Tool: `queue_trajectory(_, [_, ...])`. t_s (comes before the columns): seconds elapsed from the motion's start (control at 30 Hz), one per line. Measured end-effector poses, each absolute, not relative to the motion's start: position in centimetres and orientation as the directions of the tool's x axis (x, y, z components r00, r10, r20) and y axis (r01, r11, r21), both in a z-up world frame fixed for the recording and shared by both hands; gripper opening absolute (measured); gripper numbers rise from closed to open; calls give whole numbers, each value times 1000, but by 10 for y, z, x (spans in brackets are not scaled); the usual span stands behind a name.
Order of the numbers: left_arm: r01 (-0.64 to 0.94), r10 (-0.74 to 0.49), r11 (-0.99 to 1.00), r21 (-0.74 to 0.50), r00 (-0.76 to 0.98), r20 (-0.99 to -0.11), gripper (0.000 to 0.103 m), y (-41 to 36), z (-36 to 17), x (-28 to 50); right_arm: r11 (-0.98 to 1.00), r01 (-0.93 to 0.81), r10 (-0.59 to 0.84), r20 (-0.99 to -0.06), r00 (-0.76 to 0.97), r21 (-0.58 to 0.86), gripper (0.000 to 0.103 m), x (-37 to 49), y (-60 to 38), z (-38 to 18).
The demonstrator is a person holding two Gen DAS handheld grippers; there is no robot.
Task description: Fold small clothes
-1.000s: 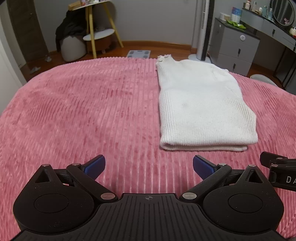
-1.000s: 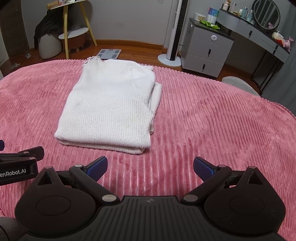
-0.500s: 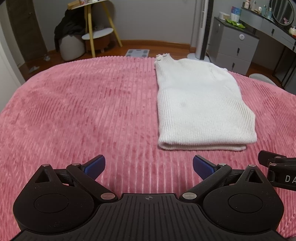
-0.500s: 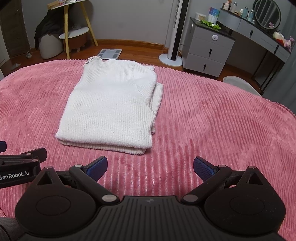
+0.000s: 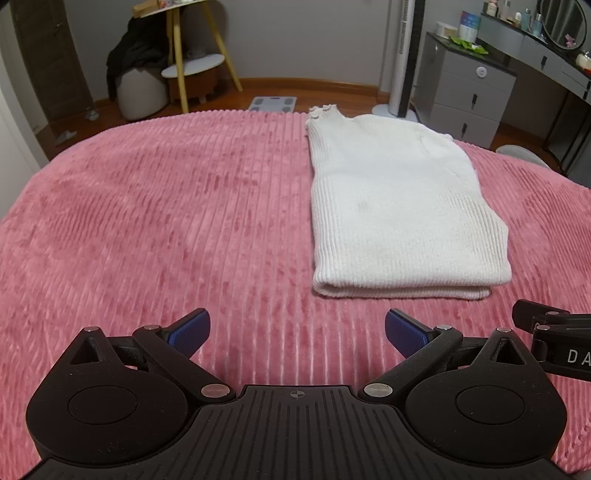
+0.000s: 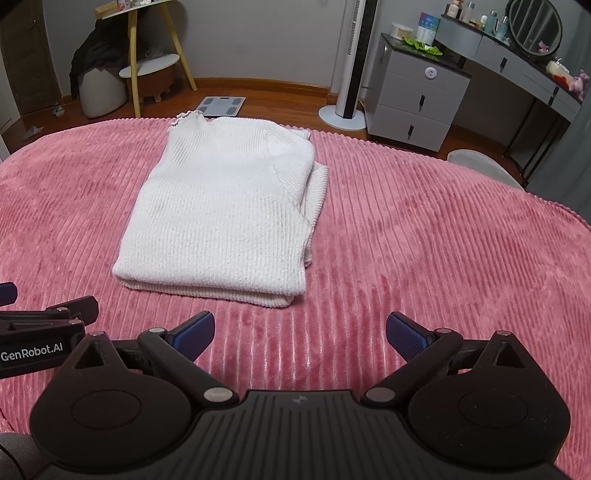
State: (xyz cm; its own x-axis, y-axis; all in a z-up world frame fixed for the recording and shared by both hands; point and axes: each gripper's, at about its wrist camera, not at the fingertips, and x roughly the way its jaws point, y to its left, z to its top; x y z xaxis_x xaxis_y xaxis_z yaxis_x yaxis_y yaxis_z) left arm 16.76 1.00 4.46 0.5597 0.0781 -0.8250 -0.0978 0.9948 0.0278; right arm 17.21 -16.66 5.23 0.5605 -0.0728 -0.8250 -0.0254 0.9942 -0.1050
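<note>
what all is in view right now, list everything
sweater: 1, white, folded, middle of the bed
blanket: 1, pink, ribbed, covering the bed
scale: 1, grey, floor beyond the bed
fan: 1, white tower, by the far wall
drawers: 1, grey, right of the fan
mirror: 1, round, on the desk, far right
stool: 1, white top, far left
left gripper: 1, black, blue pads, open, empty
right gripper: 1, black, blue pads, open, empty
</note>
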Motion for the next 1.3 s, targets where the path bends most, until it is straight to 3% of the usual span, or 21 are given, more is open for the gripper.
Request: queue_trajectory(1.3, [-98, 70, 995, 18, 561, -825, 103, 7, 45, 167, 995, -19, -73, -820, 567, -102, 99, 169, -167, 56])
